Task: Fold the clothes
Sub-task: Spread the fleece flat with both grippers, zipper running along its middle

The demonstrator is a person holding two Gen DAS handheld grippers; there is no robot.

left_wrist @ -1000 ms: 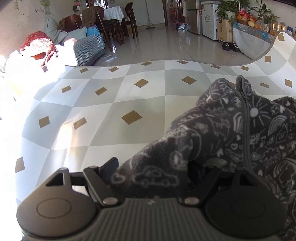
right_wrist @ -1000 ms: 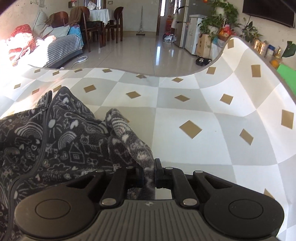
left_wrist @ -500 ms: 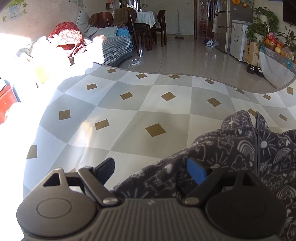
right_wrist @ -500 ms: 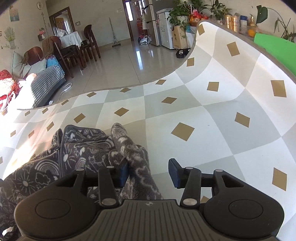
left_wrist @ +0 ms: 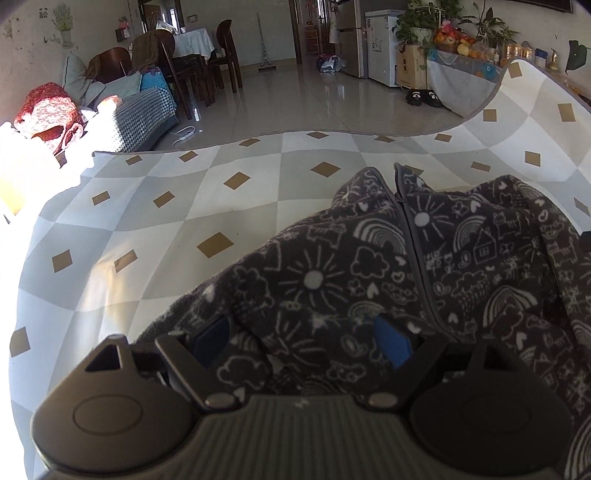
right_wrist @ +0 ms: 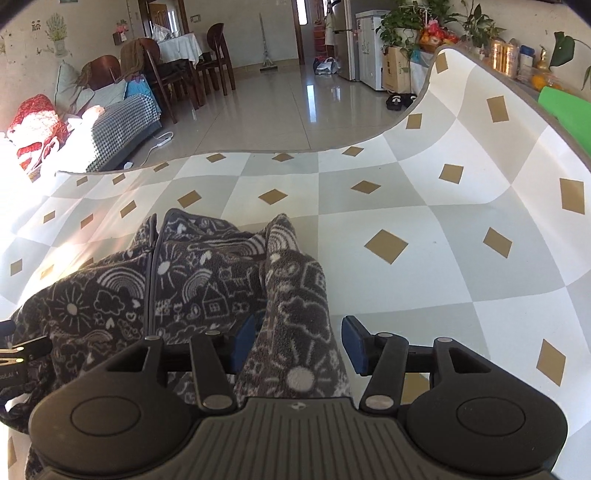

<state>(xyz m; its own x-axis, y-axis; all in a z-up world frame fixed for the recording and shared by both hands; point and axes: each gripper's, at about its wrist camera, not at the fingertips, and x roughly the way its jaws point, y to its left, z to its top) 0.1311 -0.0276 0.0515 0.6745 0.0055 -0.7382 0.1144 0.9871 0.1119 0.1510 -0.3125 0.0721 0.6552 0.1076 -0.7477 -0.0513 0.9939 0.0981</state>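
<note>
While the dark fleece jacket (left_wrist: pixel 406 273) lies on the checked mat (left_wrist: pixel 229 206), your right gripper (right_wrist: pixel 295 343) has just been opening (sleeve between its fingers), left gripper (left_wrist: pixel 303 341) spread over fleece.

A pale checked mat (left_wrist: pixel 229 199) with tan diamonds covers the near floor, its far right edge curling up. Beyond the mat lies a glossy tiled floor (left_wrist: pixel 295 99) that mirrors the daylight. Left of the mat, strong sun whitens a sofa with a houndstooth throw (left_wrist: pixel 144 110) and a red blanket (left_wrist: pixel 48 110); a white power strip (left_wrist: pixel 184 132) lies on the tiles beside it. Behind the sofa stand dark wooden chairs (left_wrist: pixel 225 51) around a table with a white cloth (left_wrist: pixel 194 42). Past the mat's far right edge are a white cabinet (left_wrist: pixel 382 44), potted plants (left_wrist: pixel 421 18), a fruit display (left_wrist: pixel 450 37) and black slippers (left_wrist: pixel 423 98). The left wall (left_wrist: pixel 37 40) carries flower decals.
</note>
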